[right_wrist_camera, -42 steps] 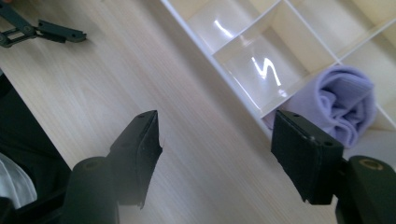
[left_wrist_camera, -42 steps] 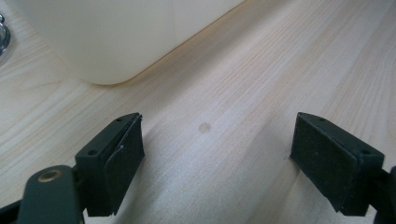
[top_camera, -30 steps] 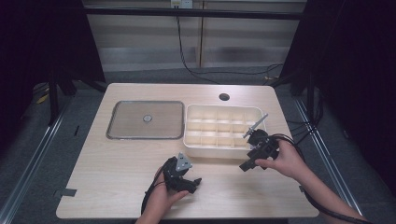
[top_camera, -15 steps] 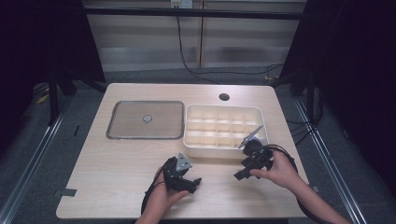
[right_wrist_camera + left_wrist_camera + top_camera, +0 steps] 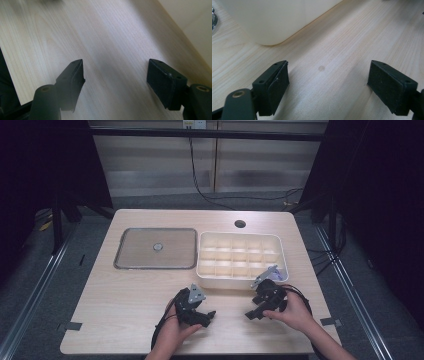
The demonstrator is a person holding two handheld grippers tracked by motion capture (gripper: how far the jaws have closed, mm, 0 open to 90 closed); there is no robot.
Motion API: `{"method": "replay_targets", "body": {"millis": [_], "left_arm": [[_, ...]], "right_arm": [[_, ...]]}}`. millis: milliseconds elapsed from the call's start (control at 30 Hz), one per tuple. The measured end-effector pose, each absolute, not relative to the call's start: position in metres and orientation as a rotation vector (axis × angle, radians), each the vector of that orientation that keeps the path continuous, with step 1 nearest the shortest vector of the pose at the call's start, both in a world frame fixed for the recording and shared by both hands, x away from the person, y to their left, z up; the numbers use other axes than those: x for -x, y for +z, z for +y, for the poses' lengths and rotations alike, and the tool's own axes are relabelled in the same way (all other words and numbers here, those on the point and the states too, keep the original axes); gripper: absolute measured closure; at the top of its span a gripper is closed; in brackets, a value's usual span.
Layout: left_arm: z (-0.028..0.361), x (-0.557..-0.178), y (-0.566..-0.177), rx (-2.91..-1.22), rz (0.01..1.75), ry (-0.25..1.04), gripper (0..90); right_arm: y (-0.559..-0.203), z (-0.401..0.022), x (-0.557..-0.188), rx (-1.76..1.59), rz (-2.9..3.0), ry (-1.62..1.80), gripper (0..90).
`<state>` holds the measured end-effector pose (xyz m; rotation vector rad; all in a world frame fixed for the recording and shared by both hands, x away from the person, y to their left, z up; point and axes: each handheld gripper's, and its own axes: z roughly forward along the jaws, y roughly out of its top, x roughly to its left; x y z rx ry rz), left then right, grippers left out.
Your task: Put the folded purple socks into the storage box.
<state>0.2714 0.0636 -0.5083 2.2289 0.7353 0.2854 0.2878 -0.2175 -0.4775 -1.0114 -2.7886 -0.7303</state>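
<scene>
— Near the front edge of the table [image 5: 125,320], what have you got?

— Both grippers low over bare wood; my left gripper [image 5: 206,316] sits just short of the white compartment box [image 5: 241,281]; my right gripper [image 5: 254,312] rests off the box's front right corner; I read this as a rest pose, clear of the box so either arm can go in.

— Jaws?

— Left gripper view: jaws wide apart, nothing between them but wood grain and a small round mark [image 5: 321,68]; box's rounded corner [image 5: 272,22] just ahead; right gripper view: jaws equally wide, empty; box wall [image 5: 192,27] off to one side.

— And the box itself?

— Back of centre-right on the table, open-topped, compartments apparently empty; its lid-like flat grey tray [image 5: 156,248] lies just beside it to the left, a small round knob [image 5: 158,247] at its middle; laid apart, I judge, to leave the cells reachable.

— Any writing?

— None legible; no brand or label on box, tray or grippers; a cable hole [image 5: 240,224] near the far edge, unmarked.
</scene>
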Motion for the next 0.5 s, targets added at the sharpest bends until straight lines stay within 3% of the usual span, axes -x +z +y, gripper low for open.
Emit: {"method": "replay_targets", "body": {"millis": [500], "left_arm": [[0.064,-0.271,-0.508,-2.228,0.735,0.286,16.6]], "right_arm": [[-0.492,-0.228,-0.266,0.852,-2.922,-1.025,25.0]]}}
